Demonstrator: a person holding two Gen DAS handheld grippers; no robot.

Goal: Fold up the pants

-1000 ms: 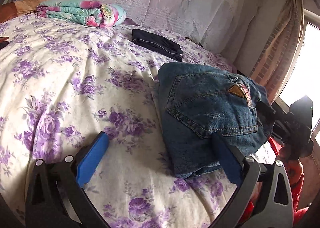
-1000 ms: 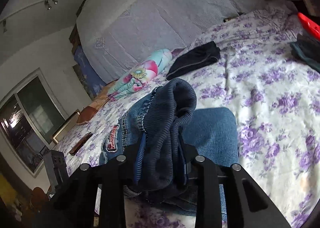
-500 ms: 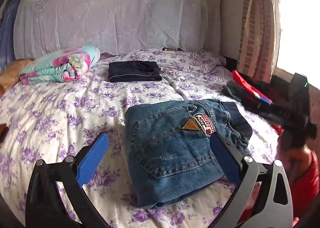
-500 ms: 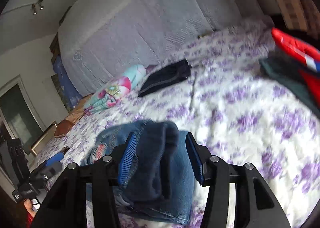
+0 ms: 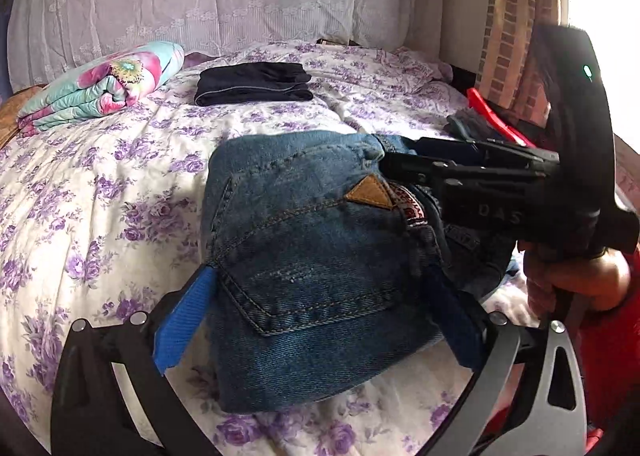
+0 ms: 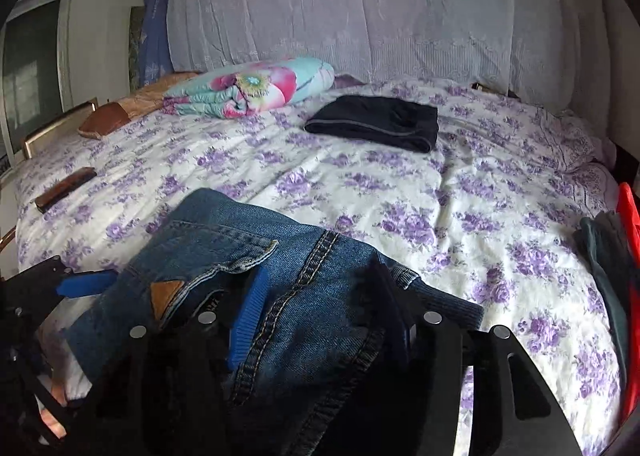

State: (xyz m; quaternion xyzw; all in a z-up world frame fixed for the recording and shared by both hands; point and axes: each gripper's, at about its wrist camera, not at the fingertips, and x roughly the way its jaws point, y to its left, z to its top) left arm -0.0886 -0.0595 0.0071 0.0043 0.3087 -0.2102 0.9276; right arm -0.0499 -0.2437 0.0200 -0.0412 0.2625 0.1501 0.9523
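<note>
Folded blue jeans (image 5: 312, 256) lie on the flowered bedspread (image 5: 120, 195), back pocket and tan triangle patch facing up. My left gripper (image 5: 320, 280) is open wide, and its blue pads (image 5: 184, 320) straddle the near end of the jeans. From the right, my right gripper (image 5: 400, 163) reaches to the waistband. In the right wrist view its jaws are opening, with a seamed denim fold (image 6: 304, 296) lying between them. My right gripper (image 6: 318, 276) shows no pad pressing on the cloth. A hand (image 5: 576, 280) holds its handle.
A folded black garment (image 6: 376, 125) and a rolled floral quilt (image 6: 252, 89) lie near the lace-covered headboard (image 6: 360, 15). Red and dark clothes (image 6: 612, 256) sit at the bed's right edge. A brown flat object (image 6: 64, 189) lies at the left. A curtain (image 5: 516, 15) hangs at right.
The right jaws have spread apart from the ribbed waistband they were pinching. Both views have rolled level. The left gripper has come in around the jeans.
</note>
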